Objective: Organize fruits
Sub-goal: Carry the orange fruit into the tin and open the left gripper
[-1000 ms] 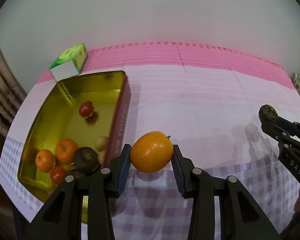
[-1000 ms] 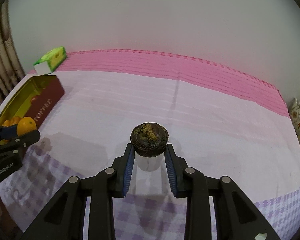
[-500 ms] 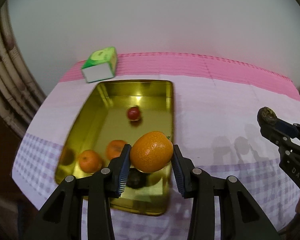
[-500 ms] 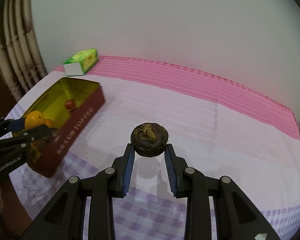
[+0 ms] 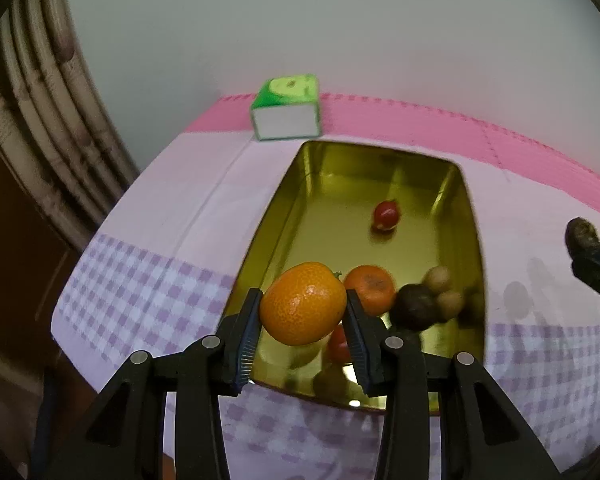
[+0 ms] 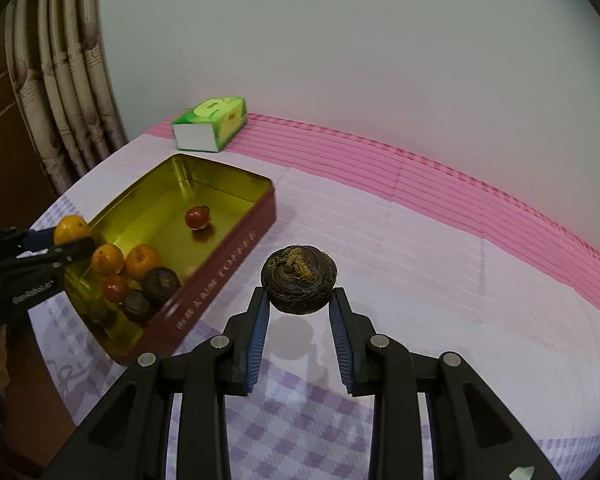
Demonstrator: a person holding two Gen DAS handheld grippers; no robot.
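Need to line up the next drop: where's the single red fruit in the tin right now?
The red fruit lies alone on the bare floor of the gold tin, toward its far end near the green box, apart from the pile of fruit at the near end.

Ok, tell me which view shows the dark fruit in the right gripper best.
The right wrist view: the dark fruit sits centred and sharp between the right gripper fingers. The left wrist view catches it only small at the right edge.
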